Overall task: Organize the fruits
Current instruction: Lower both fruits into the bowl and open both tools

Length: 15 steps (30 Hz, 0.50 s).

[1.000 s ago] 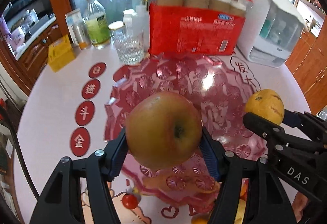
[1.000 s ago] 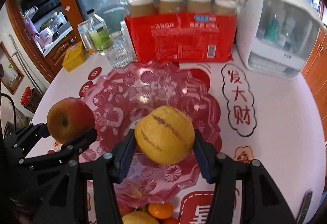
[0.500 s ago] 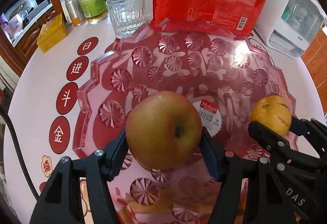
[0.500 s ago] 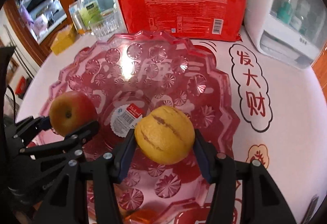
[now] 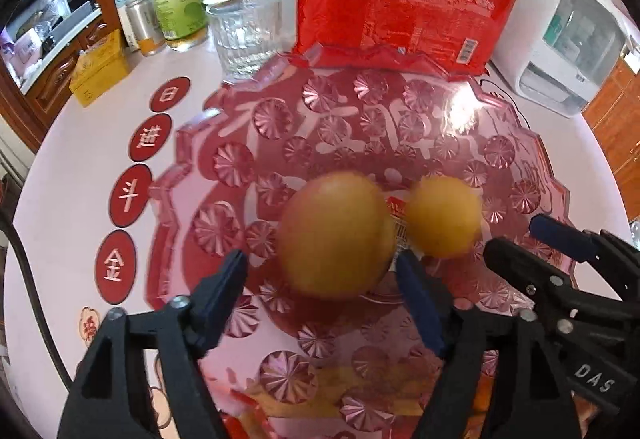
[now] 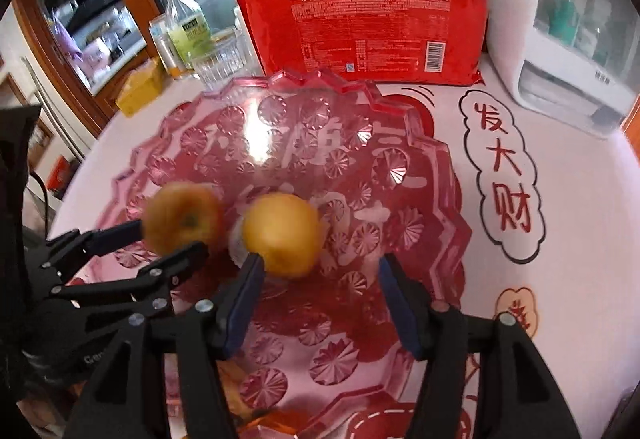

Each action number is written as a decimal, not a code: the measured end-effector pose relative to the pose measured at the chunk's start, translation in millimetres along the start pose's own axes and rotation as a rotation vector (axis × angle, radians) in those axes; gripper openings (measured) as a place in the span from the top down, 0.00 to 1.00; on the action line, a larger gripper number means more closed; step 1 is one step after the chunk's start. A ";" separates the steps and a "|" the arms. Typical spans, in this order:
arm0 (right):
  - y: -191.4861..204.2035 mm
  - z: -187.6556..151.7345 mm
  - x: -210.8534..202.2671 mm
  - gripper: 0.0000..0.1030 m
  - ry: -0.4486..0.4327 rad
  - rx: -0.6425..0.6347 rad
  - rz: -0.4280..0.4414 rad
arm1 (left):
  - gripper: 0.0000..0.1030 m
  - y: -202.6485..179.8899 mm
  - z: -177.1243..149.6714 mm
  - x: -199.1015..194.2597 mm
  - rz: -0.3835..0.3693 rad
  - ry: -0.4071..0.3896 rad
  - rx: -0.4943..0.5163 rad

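Here, nearest the lenses, both sets of my jaws stand wide and grip nothing. My left gripper (image 5: 320,279) has its blue pads spread either side of the apple (image 5: 336,235), with a gap on the left and the right pad just beside the skin. My right gripper (image 6: 320,279) is spread as wide; its left finger is close under the orange (image 6: 282,233), though I cannot tell whether it touches.

Both fruits sit low in the middle of the pink cut-glass fruit bowl (image 5: 176,167), just beside each other. I judge I let go over the centre because the bowl's sloping walls should gather them there rather than let them run to the rim.

Both fruits are smeared with blur, so I cannot say whether they rest on the glass or are a little above it. A white label on the bowl's floor is mostly covered by them. Beneath the near rim, something orange and red shows through the glass, cut off by the frame; likely more fruit, but I cannot make it out.

Beyond the bowl, a red pack of paper cups (image 6: 372,19) stands just behind the far rim, a clear drinking glass (image 5: 240,39) and bottles to its left, a white appliance (image 5: 568,39) to its right.
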State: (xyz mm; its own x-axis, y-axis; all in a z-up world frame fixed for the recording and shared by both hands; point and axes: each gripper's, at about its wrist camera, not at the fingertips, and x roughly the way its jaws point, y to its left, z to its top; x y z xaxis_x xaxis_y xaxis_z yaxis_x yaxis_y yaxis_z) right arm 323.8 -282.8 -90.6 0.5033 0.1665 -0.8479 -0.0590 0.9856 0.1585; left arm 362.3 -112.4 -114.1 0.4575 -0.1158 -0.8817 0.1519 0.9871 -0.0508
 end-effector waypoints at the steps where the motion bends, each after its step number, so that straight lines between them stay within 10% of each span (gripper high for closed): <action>1: -1.9 0.2 -0.7 0.41 0.002 0.013 0.023 | 0.19 0.6 0.2 -2.6 0.007 -0.007 0.000; 15: -0.2 -5.4 -10.4 0.41 0.007 0.036 0.039 | 0.16 -4.1 -7.9 -24.4 0.065 -0.054 0.060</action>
State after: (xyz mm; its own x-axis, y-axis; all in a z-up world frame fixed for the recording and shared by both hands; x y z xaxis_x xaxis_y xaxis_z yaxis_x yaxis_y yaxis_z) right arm 314.0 -284.5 -84.6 0.4951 0.2050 -0.8443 -0.0473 0.9767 0.2094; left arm 343.6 -112.8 -96.1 0.5148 -0.0591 -0.8553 0.1721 0.9844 0.0355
